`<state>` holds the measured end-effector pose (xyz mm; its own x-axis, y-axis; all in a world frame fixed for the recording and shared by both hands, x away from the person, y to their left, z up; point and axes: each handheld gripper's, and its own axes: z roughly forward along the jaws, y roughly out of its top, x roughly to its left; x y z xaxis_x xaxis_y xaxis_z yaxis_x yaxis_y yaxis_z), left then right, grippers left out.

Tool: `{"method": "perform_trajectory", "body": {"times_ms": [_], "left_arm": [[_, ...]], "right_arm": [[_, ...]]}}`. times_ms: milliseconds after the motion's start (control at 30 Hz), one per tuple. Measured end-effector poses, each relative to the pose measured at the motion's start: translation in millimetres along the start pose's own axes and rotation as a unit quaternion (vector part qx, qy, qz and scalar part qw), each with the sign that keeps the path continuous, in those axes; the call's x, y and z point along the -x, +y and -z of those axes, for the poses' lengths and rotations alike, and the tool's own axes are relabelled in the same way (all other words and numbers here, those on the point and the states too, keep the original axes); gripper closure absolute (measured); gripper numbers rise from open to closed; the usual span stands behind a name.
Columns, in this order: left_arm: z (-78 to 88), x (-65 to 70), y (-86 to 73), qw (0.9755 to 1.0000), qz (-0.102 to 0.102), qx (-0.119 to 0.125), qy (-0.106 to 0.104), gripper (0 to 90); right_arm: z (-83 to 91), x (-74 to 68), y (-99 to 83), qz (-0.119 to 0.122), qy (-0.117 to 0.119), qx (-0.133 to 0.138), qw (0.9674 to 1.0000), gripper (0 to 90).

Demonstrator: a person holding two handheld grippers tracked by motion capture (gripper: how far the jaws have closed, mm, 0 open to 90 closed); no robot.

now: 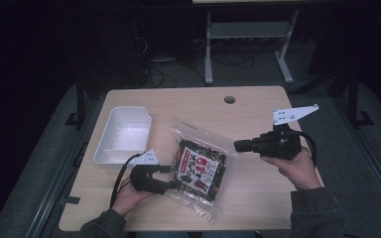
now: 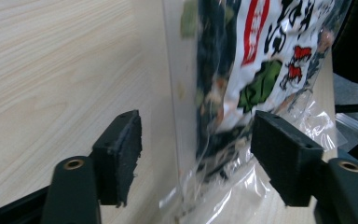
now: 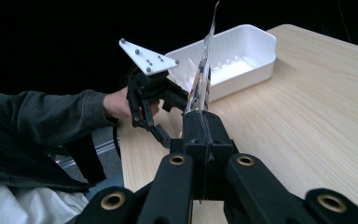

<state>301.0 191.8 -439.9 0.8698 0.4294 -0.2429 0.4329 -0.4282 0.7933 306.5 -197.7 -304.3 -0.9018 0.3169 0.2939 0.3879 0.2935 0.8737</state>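
From above, a snack bag (image 1: 200,167) lies mid-desk (image 1: 258,188) beside a white tray (image 1: 124,134). Up close, the left tongs (image 2: 196,154) gape around the bag's edge. The right tongs (image 3: 205,135) are pinching its other edge.

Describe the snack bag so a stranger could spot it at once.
On the light wooden table, look between the two hand-held grippers, just right of the white plastic tub. The snack bag is clear plastic with a dark label printed in red and white, the one colourful item there.
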Motion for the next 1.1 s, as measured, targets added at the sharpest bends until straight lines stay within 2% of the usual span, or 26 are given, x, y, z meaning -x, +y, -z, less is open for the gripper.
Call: {"method": "perform_trajectory", "body": {"times_ms": [267,400,667,767,900,967,1100], "left_arm": [[4.0,0.3,0.0,0.9999,-0.006,0.001,-0.013,49.6],[4.6,4.4,0.8,0.9996,-0.02,0.005,-0.019,61.0],[4.5,8.4,2.6,0.9992,-0.034,-0.001,-0.02,68.1],[4.2,10.3,3.1,0.9991,-0.039,-0.001,-0.017,68.3],[3.9,11.2,3.2,0.9989,-0.043,-0.003,-0.02,70.7],[3.1,11.8,3.1,0.9989,-0.042,-0.002,-0.02,70.8],[2.8,11.0,2.9,0.9988,-0.045,-0.008,-0.019,70.8]], "right_arm": [[-13.1,1.8,5.7,0.005,-0.008,0.004,0.9999,90.0],[-13.0,5.4,4.4,-0.001,-0.02,0.012,0.9997,90.0],[-10.5,9.6,-1.9,-0.005,-0.028,0.026,0.9993,87.9],[-10.3,12.1,-5.8,-0.01,-0.034,0.032,0.9988,79.1],[-11.2,16.4,-13.8,-0.021,-0.045,0.044,0.9978,60.4],[-12.3,19.5,-19.2,-0.031,-0.043,0.049,0.9974,55.9],[-18.0,24.5,-32.5,-0.042,-0.061,0.043,0.9963,44.2]]}}
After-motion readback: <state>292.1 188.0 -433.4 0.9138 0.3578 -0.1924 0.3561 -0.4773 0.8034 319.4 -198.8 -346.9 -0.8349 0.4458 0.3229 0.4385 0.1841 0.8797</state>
